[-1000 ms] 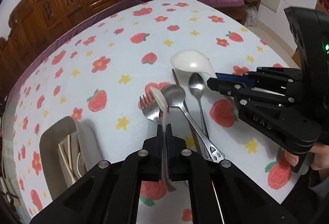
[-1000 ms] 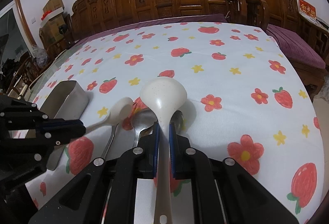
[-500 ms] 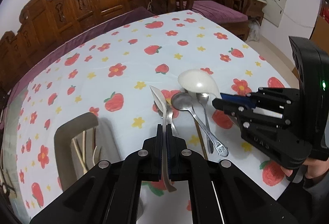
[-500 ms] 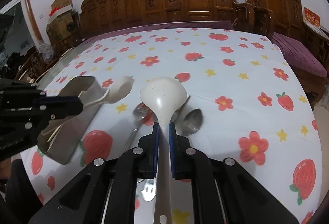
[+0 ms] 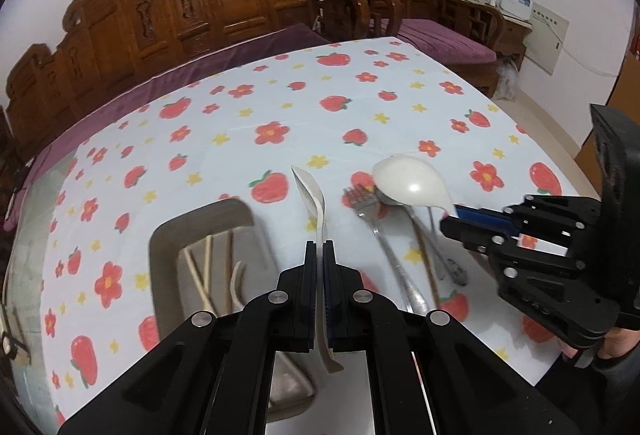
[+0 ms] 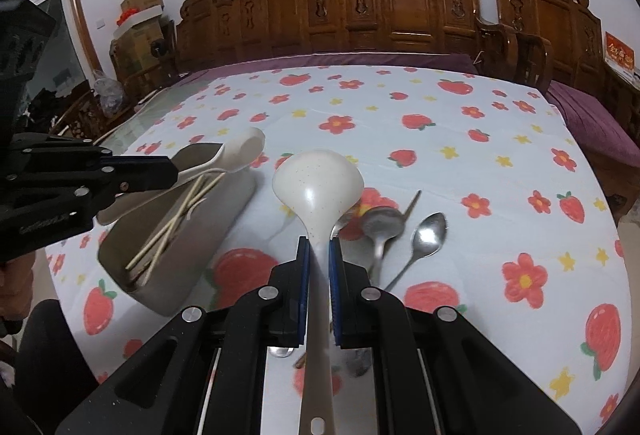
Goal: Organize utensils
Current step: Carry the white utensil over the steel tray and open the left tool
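Left tongs [image 5: 319, 247] pinch a small white spoon [image 5: 310, 191] by its handle; right tongs [image 6: 318, 247] clamp the ladle [image 6: 318, 187]; both light, stiff, probably slippery.

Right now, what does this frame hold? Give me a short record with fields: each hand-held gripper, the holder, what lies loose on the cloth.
left hand-held gripper: shut on small white spoon, raised beside the holder
right hand-held gripper: shut on white ladle, lifted above the loose cutlery
holder: grey rectangular tub, chopsticks inside
loose on tablecloth: fork, large metal spoon, small metal spoon, a dark stick, possibly a chopstick
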